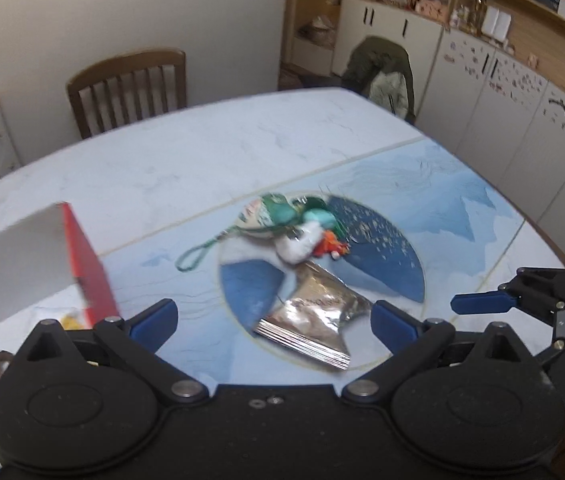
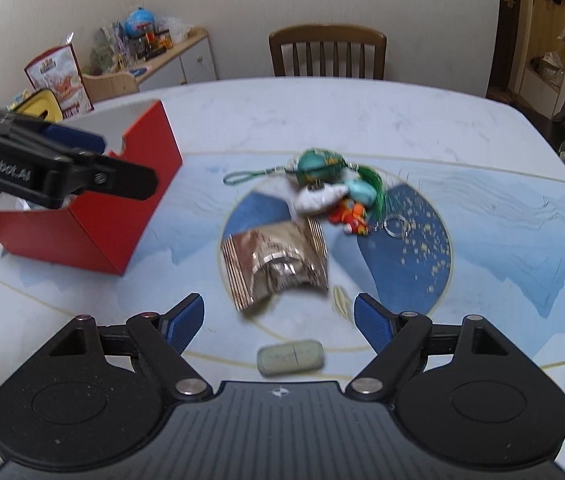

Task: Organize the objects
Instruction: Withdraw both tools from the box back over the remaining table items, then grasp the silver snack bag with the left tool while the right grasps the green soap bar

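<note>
The bench [image 2: 362,120] is a pale marbled top with a blue mountain print and a round dark-blue medallion at its middle. In the right wrist view a low cupboard [image 2: 186,60] crowded with small items and a globe stands along the wall at far left, a wooden chair [image 2: 326,54] sits behind the bench, and a doorway opens at far right. The left wrist view adds white cabinets [image 1: 502,120] under open shelves on the right, with a green jacket [image 1: 382,72] draped over a second chair.

On the bench, from left: an open red box [image 2: 98,216], white inside; a crumpled silver foil packet [image 2: 278,264] on the medallion; and just beyond it a cluster of keychain charms [image 2: 330,184], green, white and orange, with a green cord loop and a metal ring.

The left tongs [image 1: 274,320] are spread wide and empty, hanging above the foil packet. The right tongs [image 2: 278,316] are also released, nothing between the blue pads, hanging above the packet's near edge.

Only the right wrist view shows a pale green eraser-like block [image 2: 290,356] near the bench's front, and the left tongs from the side, over the box. Only the left wrist view shows the right tongs' fingers at its right edge.
</note>
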`<state>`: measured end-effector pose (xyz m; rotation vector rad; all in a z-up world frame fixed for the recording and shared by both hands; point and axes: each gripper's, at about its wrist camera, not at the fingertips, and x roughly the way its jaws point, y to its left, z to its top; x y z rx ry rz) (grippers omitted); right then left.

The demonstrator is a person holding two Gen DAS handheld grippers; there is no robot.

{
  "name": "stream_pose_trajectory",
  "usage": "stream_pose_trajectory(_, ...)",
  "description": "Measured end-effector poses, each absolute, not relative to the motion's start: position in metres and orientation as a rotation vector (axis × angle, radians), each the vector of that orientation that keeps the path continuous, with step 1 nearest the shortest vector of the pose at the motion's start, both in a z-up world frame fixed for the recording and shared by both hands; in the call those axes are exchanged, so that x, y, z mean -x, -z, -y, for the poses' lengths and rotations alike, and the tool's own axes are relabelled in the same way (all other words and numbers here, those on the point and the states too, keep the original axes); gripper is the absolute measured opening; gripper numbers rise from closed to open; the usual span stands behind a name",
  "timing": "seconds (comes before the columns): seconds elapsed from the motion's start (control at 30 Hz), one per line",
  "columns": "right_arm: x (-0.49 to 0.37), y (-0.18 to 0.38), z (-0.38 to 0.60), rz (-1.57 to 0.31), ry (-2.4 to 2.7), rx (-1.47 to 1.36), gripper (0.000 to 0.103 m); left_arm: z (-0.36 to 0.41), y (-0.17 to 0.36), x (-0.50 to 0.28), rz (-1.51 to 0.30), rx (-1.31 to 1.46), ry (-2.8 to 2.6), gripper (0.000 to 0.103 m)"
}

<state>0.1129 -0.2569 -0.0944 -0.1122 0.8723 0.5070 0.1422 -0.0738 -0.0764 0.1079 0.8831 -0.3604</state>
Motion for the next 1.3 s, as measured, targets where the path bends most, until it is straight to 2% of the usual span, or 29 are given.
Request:
stream_pose_trajectory(0.37,-0.115,0.126,0.263,-0.941,-0.550,0.156,0.082,0.106,0.118,-0.167,-0.947,-0.187,0.437,0.102)
stream_pose_trajectory(1.0,-0.121,0.147,0.247,-0.957,-0.612,0.243,0.082,0.129,0.171,-0.200,-1.045,-0.270,0.457,0.102)
stream_pose_trajectory(1.3,-0.127,0.153,0.244,-0.966,-0.605,0.255,0.078,0.127,0.179,-0.204,-1.058,-0.252,0.453,0.086)
